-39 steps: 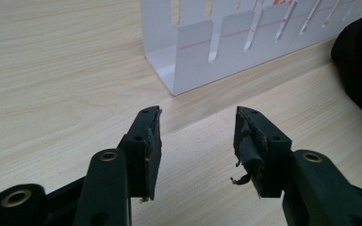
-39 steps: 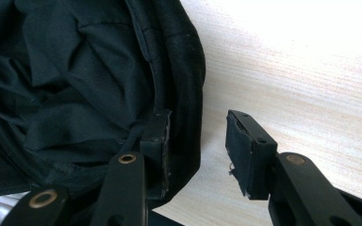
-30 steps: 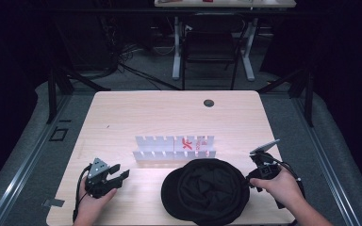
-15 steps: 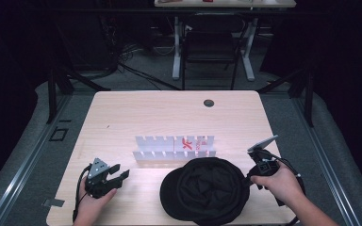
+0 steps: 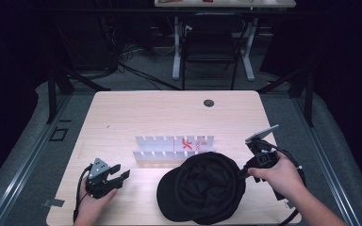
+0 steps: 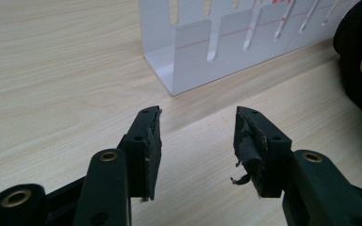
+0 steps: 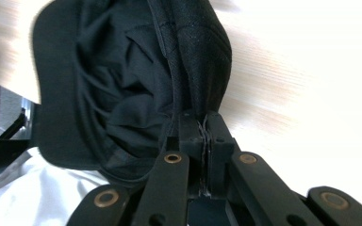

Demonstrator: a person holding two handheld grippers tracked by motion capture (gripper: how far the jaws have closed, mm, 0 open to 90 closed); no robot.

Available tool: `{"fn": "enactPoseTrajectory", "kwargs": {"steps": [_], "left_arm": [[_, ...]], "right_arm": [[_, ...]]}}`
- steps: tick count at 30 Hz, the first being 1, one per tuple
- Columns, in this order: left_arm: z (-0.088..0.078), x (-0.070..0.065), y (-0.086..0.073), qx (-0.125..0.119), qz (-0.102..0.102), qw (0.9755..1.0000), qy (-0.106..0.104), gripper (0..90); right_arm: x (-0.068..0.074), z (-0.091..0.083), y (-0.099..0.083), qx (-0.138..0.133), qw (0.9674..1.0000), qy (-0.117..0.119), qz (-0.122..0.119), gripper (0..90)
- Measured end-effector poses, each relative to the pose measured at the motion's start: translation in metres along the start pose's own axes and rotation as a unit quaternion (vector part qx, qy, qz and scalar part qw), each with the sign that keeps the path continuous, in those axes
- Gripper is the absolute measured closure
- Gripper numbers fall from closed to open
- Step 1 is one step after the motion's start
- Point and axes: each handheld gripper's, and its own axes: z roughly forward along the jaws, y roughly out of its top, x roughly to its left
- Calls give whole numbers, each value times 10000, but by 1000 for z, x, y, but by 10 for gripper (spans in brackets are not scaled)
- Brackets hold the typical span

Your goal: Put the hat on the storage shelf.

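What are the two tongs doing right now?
Left tongs: open, empty.
Right tongs: just closed, clamped on the black cap's rim.

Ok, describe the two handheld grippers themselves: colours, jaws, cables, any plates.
Both are black. The left gripper has a grey three-cornered plate on top, a black cable, brass-coloured rivets and frayed pads. The right gripper carries a grey plate too, with the same brass rivets.

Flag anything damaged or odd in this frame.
Left gripper: the pad on one of its fingers is torn, with frayed shreds hanging off. The black cap lies upside down, its rim pinched by the right gripper.
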Motion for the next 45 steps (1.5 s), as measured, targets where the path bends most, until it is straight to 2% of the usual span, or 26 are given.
{"fn": "enactPoseTrajectory", "kwargs": {"steps": [1, 3, 4, 7, 12, 15, 21, 27, 35, 39, 45], "left_arm": [[0, 0, 0, 9, -8, 10000, 0, 519], [0, 0, 0, 20, -4, 10000, -5, 519], [0, 0, 0, 54, 2, 10000, -3, 519], [0, -1, 0, 22, 10, 10000, -7, 519], [0, -1, 0, 52, -1, 10000, -5, 520], [0, 0, 0, 67, 12, 10000, -14, 520], [1, -1, 0, 39, 16, 10000, -10, 519], [1, -1, 0, 47, 7, 10000, -14, 520], [2, -2, 0, 61, 9, 10000, -22, 520], [2, -2, -1, 69, 21, 10000, -23, 520], [2, -3, 0, 98, 40, 9999, -37, 520]], "right_arm": [[5, -3, 0, -122, 9999, 45, 61, 880], [9, -11, 2, -97, 9998, 136, -73, 880], [13, -13, 2, -212, 9996, 178, -6, 881], [23, -21, 4, -247, 9993, 270, -107, 881], [39, -29, 6, -241, 9993, 195, -223, 882], [46, -37, 7, -146, 9991, 144, -374, 882], [61, -56, 9, -340, 9984, 92, -453, 882], [65, -71, 8, -323, 9980, -20, -537, 882], [69, -98, 5, -479, 9972, -89, -572, 883], [70, -108, 6, -475, 9972, -212, -533, 883], [74, -125, 13, -395, 9965, -588, -454, 883]]}}
